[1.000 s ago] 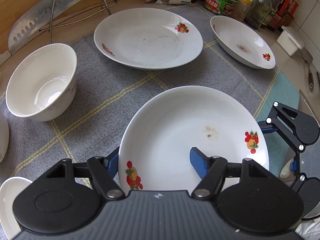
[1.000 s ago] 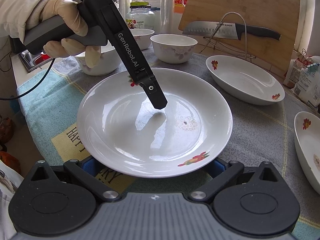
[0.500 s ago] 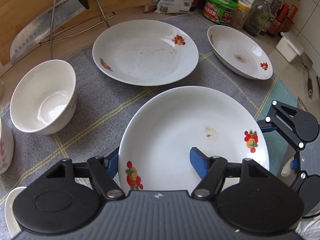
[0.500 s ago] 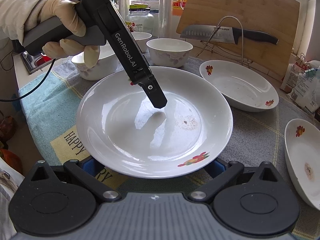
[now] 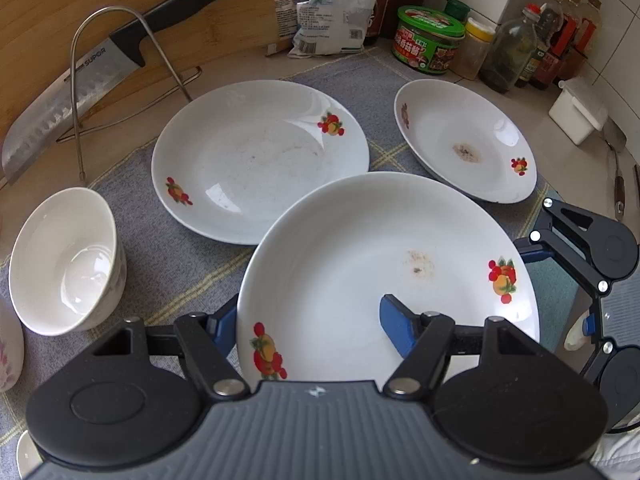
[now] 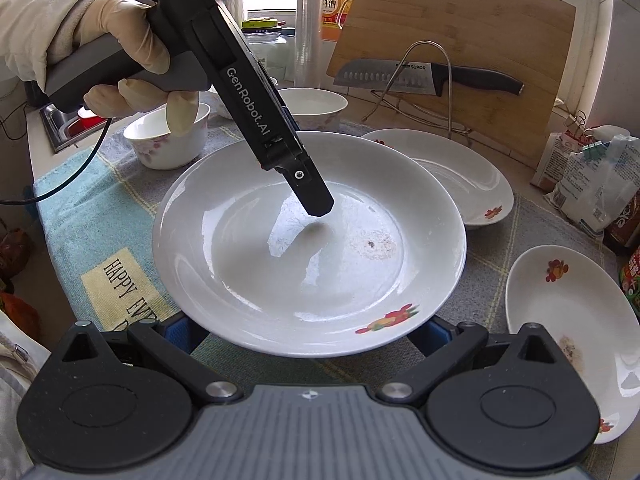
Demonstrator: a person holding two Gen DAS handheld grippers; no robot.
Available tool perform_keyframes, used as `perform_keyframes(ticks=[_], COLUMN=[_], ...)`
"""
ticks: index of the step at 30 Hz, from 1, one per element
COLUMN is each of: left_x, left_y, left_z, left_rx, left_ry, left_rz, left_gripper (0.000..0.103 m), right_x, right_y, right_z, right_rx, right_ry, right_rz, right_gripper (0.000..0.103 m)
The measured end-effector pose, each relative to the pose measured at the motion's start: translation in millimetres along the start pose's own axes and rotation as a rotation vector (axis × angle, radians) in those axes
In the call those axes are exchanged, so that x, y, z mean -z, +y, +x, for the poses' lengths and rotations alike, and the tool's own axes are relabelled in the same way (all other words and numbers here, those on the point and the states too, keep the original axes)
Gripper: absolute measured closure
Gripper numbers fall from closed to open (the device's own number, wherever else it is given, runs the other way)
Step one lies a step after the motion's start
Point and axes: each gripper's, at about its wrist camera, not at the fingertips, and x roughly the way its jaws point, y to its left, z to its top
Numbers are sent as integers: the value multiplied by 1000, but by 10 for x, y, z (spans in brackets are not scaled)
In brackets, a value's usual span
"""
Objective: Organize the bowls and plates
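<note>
A white plate with fruit decals [image 5: 360, 260] [image 6: 280, 264] is held above the cloth. My left gripper [image 5: 308, 320] is shut on its near rim, one blue finger inside the plate, the other under it. My right gripper [image 6: 308, 332] is open under the plate's opposite rim, its blue fingers spread wide beneath it. A second plate [image 5: 256, 160] [image 6: 472, 176] lies on the cloth just beyond, partly overlapped by the held plate. A third plate [image 5: 464, 140] [image 6: 576, 320] lies further right.
A white bowl [image 5: 64, 260] stands left on the grey cloth [image 5: 172, 256]. More flowered bowls [image 6: 168, 140] stand behind. A knife [image 5: 80, 80] on a wire rack and a cutting board [image 6: 460, 40] stand at the back; jars and bags [image 5: 428, 44] line the wall.
The held plate has moved up and toward the second plate, now overlapping its edge. Both grippers moved along with it.
</note>
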Motion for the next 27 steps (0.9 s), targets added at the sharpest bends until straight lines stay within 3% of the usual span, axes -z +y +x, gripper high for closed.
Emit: perform_keyframes(ticks=[27], left_x=[-1069], left_y=[-976], left_z=[527], left_rx=[95], left_ry=[-28], left_rz=[216], left_gripper=[33], right_x=[380], right_y=[-910], right_z=[-645], right_rx=[193], right_ry=[-7], right_rz=[129], right_gripper=[0])
